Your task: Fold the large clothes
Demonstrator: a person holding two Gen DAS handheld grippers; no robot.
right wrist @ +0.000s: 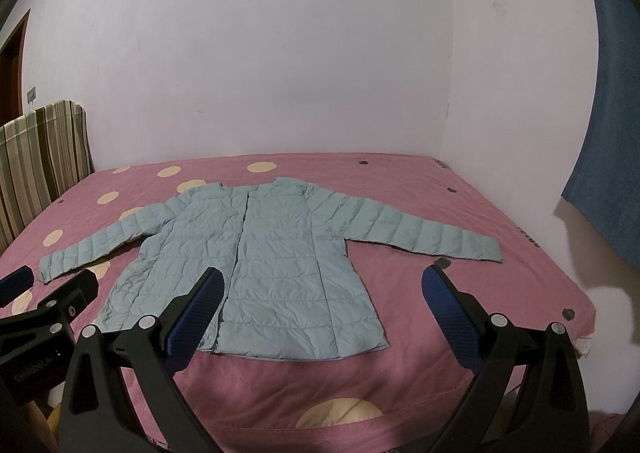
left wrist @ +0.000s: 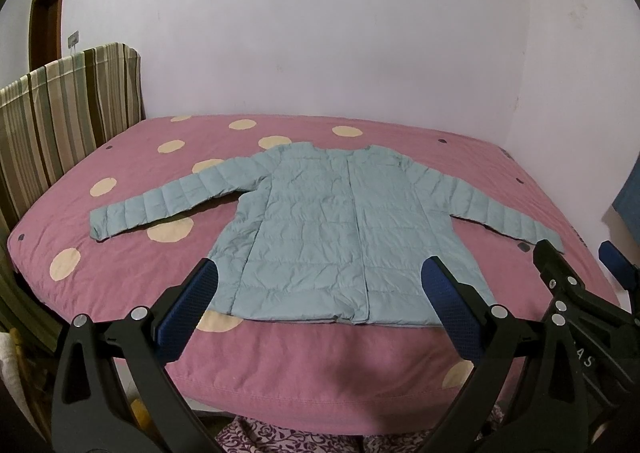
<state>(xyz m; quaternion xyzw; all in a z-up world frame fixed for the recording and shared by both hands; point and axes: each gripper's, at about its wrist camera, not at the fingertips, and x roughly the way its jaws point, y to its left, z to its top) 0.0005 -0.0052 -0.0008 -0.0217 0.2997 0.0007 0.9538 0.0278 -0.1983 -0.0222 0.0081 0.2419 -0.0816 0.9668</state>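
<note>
A light blue quilted jacket (left wrist: 320,221) lies flat and face up on the pink dotted bed (left wrist: 320,365), both sleeves spread out to the sides; it also shows in the right wrist view (right wrist: 272,253). My left gripper (left wrist: 320,281) is open and empty, held above the jacket's hem near the bed's front edge. My right gripper (right wrist: 322,285) is open and empty, held above the jacket's right hem side. The right gripper's body shows at the right edge of the left wrist view (left wrist: 576,293), and the left gripper's body shows at the left edge of the right wrist view (right wrist: 48,305).
A striped headboard cushion (left wrist: 68,109) stands at the bed's left end. White walls (left wrist: 320,33) rise behind and to the right. A blue curtain (right wrist: 608,133) hangs at the right. Patterned fabric (left wrist: 280,437) lies below the bed's front edge.
</note>
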